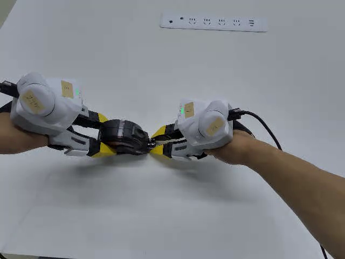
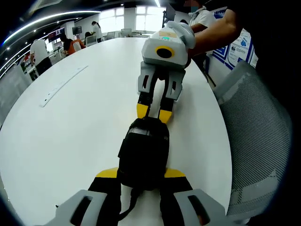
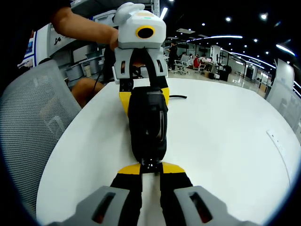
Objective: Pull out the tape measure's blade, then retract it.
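A black tape measure point(image 1: 123, 137) hangs just above the white table point(image 1: 161, 216), between the two grippers. My left gripper point(image 1: 105, 135) is shut on its case, a yellow-tipped finger on each side; in the left gripper view the case point(image 2: 143, 153) sits between my left gripper's point(image 2: 141, 173) tips. From the right, my right gripper point(image 1: 158, 142) meets the case's mouth. In the right gripper view my right gripper point(image 3: 150, 168) is pinched on the blade's end hook point(image 3: 150, 163), right against the case point(image 3: 148, 120). No length of blade shows between hook and case.
A white power strip point(image 1: 213, 22) lies at the table's far edge. A black cable point(image 1: 264, 127) trails from the right gripper. A grey mesh chair point(image 2: 254, 136) stands beside the table. People sit in the office far behind.
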The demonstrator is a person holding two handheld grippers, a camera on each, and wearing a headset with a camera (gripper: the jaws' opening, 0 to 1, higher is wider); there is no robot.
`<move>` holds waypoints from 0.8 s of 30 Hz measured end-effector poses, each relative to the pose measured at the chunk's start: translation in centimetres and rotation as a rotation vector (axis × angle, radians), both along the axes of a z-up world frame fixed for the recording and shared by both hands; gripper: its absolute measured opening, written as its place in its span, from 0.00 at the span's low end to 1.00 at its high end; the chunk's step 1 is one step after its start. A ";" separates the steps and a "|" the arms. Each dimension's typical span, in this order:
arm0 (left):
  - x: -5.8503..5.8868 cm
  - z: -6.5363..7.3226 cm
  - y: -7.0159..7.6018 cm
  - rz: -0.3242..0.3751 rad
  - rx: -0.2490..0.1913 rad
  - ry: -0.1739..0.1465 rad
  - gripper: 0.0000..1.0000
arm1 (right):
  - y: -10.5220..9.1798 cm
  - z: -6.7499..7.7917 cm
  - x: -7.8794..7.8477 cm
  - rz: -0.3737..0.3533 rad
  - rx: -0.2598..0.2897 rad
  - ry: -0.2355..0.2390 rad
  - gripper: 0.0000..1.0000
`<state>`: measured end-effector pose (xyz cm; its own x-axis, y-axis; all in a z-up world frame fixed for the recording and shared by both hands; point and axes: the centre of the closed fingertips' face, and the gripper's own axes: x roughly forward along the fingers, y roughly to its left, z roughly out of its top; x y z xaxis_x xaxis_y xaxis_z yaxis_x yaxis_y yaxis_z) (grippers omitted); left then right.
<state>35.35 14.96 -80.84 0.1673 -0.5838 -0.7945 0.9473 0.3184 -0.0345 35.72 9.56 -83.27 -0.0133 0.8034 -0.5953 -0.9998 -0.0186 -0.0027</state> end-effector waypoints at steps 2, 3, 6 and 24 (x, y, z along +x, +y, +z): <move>0.0 0.0 0.0 -0.001 -0.001 0.000 0.28 | 0.0 0.0 0.0 0.004 -0.006 -0.005 0.11; 0.0 0.0 0.0 -0.001 -0.002 0.001 0.28 | 0.0 0.0 0.0 0.006 -0.008 -0.006 0.11; 0.0 0.0 0.0 -0.004 -0.002 0.001 0.28 | 0.0 0.0 -0.1 0.008 -0.012 -0.008 0.11; -0.1 0.0 0.1 -0.006 -0.004 0.004 0.28 | -0.1 0.3 0.0 0.022 -0.015 -0.018 0.11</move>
<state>35.28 15.06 -80.79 0.1609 -0.5880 -0.7927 0.9490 0.3129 -0.0395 35.73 9.41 -82.92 -0.0202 0.7938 -0.6078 -0.9990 -0.0410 -0.0202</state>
